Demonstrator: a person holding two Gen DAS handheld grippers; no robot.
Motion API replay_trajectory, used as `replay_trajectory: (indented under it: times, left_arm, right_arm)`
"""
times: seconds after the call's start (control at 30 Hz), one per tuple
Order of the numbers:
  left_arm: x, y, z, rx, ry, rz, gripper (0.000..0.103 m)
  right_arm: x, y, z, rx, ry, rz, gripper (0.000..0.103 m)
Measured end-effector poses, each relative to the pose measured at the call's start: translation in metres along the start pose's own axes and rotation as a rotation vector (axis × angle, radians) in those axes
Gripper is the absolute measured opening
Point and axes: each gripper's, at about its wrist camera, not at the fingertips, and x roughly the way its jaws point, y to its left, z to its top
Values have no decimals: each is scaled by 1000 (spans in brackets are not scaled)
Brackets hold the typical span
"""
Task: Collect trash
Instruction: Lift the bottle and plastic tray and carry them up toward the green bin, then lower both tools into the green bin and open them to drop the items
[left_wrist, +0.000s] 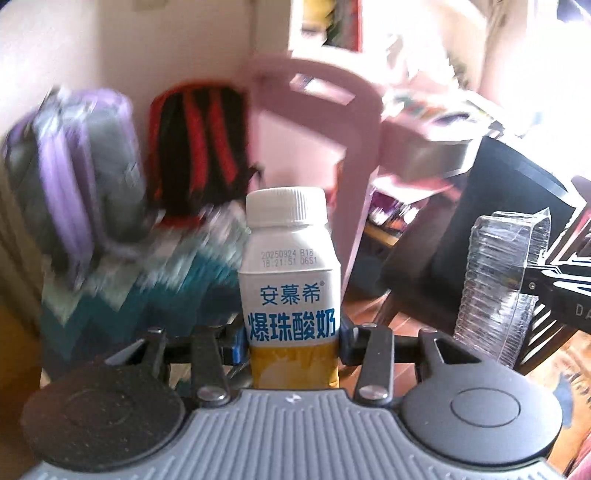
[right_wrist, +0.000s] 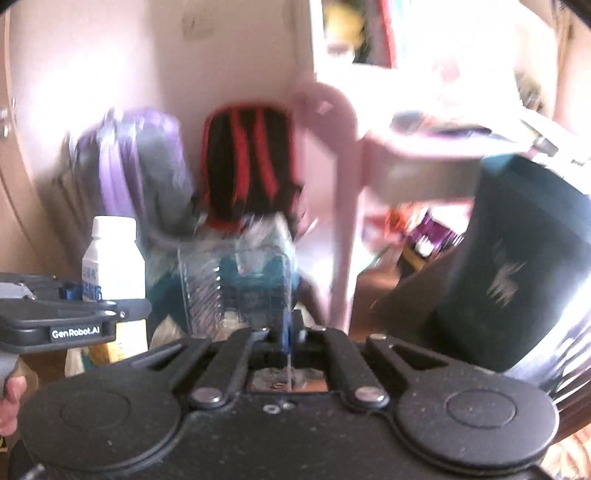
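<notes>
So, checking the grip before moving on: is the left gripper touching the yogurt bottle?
Touching. The left wrist view shows the left gripper with blue pads pressed against both sides of the yogurt bottle.

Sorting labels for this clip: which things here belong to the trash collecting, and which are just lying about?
Job:
- yogurt bottle, in left tongs
- clear plastic container, in right tongs
- dark bin

Lying about:
- purple backpack
- red-and-black backpack
- pink chair

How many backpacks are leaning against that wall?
2. A purple and grey backpack on the left, and a black and red backpack right beside it, next to the pink chair. Clutter below could hide others.
</notes>
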Motion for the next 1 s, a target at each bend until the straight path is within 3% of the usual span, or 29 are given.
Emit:
replay_trajectory:
  times: [0.3, 0.57, 0.77, 1.0]
  left_arm:
    - [-6, -115, 104, 65, -135, -114, 44]
    - [11, -219, 172, 191, -238, -168, 44]
    - [48, -272, 213, 204, -226, -223, 44]
    - [113, -314, 223, 238, -144, -253, 44]
  right_arm:
    - [-64, -96, 61, 85, -225, -171, 0]
    - [-84, -194, 105, 202, -338, -311, 0]
    - [-72, -263, 126, 317, -383, -376, 0]
    - [-34, -310, 130, 353, -315, -404, 0]
